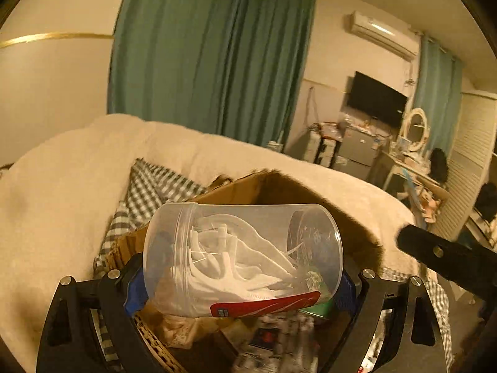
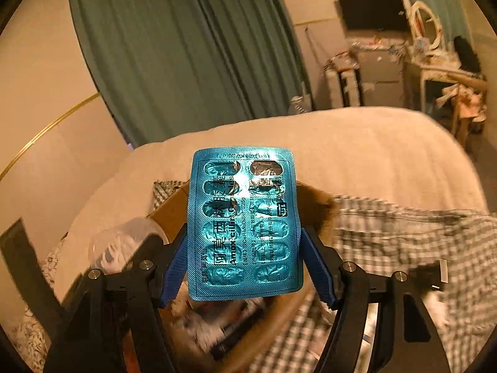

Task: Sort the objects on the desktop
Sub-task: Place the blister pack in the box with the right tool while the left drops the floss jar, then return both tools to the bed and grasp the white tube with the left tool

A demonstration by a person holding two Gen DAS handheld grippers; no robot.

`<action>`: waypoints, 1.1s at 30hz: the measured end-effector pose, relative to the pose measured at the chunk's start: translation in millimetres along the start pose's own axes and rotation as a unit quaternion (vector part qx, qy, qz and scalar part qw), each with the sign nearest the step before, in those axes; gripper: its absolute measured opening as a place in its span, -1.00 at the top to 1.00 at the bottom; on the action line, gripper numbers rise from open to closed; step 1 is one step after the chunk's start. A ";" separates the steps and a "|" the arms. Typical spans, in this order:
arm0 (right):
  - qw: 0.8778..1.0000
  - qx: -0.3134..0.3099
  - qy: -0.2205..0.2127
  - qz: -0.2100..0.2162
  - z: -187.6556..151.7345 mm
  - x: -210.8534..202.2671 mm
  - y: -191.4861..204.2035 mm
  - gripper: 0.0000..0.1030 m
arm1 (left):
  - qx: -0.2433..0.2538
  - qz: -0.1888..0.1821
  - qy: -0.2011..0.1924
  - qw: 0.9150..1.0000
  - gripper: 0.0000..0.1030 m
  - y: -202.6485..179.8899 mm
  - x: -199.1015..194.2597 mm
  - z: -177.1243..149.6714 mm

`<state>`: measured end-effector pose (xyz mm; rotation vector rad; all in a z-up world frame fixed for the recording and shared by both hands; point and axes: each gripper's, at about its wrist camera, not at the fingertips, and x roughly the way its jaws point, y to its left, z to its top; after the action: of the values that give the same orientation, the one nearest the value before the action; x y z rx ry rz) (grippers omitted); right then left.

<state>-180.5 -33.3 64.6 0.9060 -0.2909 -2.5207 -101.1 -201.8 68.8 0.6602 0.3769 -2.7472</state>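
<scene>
- Clear plastic jar (image 1: pixel 243 259) of white floss picks is pinched sideways by left gripper (image 1: pixel 242 283), frame centre, above cardboard box (image 1: pixel 264 186).
- Teal blister pack (image 2: pixel 245 223) is clamped upright by right gripper (image 2: pixel 243 264), centre frame, over the box.

Cardboard box (image 1: pixel 273 186) open on top; clear jar (image 1: pixel 243 258) and blister pack (image 2: pixel 245 223) hang over the opening, contents cluttered below.

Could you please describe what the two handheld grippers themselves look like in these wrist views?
Both look alike. The left gripper and the right gripper each have a black, angular linkage frame joined by round silver screw heads, with ribbed blue finger pads on the inner faces. No cables, markings, hands or sleeves are visible.
</scene>
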 end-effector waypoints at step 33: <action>0.984 0.037 -0.013 -0.172 -137.9 -197.6 -122.2 -0.70 | 0.055 -0.120 0.261 0.956 -1.00 -63.3 -77.1 -163.5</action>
<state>3.2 161.3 27.1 1.0290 -0.2560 -2.8563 8.6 -75.0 -23.7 1.4675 0.4394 -2.7933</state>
